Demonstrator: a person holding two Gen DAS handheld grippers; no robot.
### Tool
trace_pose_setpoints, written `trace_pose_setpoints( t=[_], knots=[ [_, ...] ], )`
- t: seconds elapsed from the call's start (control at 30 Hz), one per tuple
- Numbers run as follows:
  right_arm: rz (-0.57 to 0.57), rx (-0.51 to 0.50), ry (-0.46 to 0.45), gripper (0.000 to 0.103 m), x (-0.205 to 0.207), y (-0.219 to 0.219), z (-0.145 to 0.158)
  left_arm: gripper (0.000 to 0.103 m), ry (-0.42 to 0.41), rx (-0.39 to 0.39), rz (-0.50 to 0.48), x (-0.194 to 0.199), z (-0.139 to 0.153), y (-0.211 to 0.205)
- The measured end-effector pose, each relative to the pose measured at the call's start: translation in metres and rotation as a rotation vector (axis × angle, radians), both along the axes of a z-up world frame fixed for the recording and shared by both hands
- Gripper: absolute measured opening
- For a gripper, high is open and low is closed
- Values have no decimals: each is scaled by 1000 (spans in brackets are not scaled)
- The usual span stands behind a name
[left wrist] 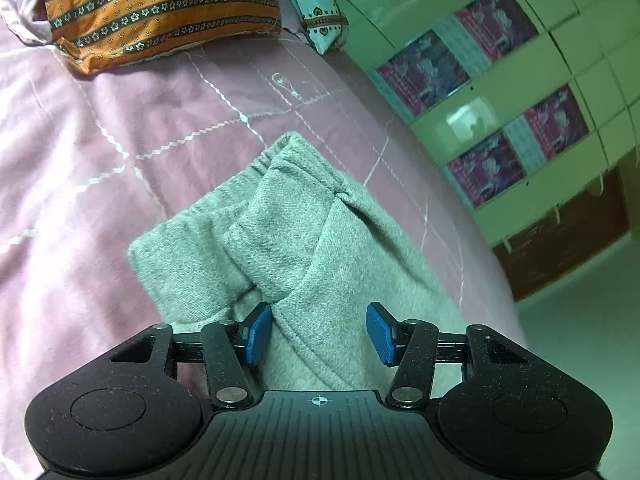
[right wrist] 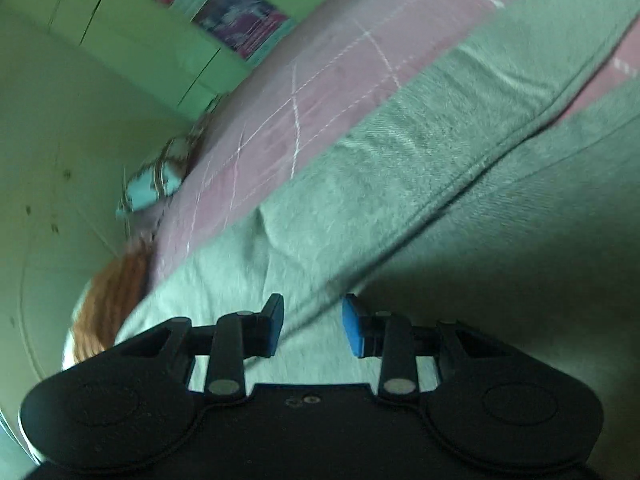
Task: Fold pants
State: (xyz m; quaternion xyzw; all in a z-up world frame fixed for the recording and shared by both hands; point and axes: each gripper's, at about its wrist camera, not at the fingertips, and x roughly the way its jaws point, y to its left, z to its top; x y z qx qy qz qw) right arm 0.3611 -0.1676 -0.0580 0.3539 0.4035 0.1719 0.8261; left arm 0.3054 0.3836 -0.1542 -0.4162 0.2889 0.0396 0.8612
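Two grippers in view, one per wrist camera. Left gripper [left wrist: 320, 332]: blue pads [left wrist: 256, 334] stand apart, straddling a raised fold of the grey pants [left wrist: 280, 232]; the 9 o'clock pad touches the cloth, the 3 o'clock pad sits just beside it, nothing pinched. The pants lie bunched on the pink quilted bedspread [left wrist: 80, 152], elastic waistband toward 12 o'clock. Orange floral pillow [left wrist: 156, 8] at 11 o'clock, a pale heart-print pillow [left wrist: 312, 4] just beside it at 12. Green cabinet [left wrist: 520, 92] with purple pictures from 1 to 3 o'clock.

Right gripper [right wrist: 313, 326]: fingers apart, hovering close over a seam of the same garment, which runs toward 2 o'clock; contact cannot be judged, the frame is blurred. Bedspread shows at 12 o'clock.
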Motion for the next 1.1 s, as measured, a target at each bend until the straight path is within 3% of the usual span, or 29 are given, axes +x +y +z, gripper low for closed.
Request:
trace_pose_setpoints(
  t=[0.1, 0.13, 0.17, 0.2, 0.3, 0.57, 0.77, 0.87, 0.97, 1.1],
  knots=[
    [-10, 18, 15, 22, 14, 4, -6, 52, -5, -15, 15, 7, -3, 0],
    [-8, 8, 18, 15, 16, 6, -5, 50, -5, -20, 18, 12, -4, 1],
    [-3, -17, 21, 10, 18, 9, -4, 45, 2, -13, 19, 15, -5, 0],
    [3, -38, 22, 3, 19, 12, -2, 28, 17, 3, 23, 19, -3, 0],
    [17, -88, -10, 0, 14, 16, 10, 19, 20, -1, 29, 18, 0, 5],
    [100, -130, -176, 0, -18, 20, 64, 18, -77, 13, 30, -4, 32, 14],
    [170, -136, -231, 0, -58, 22, 82, 18, -98, 11, 47, -40, 43, 24],
    [187, -143, -217, 0, -76, 19, 76, 18, -61, 35, 51, -53, 34, 27],
    [214, -192, -129, 0, -81, 27, 48, 18, 17, 41, 71, -57, 13, 32],
    [226, -230, -83, 0, -83, 32, 28, 18, 10, 34, 79, -60, 10, 31]
  ],
)
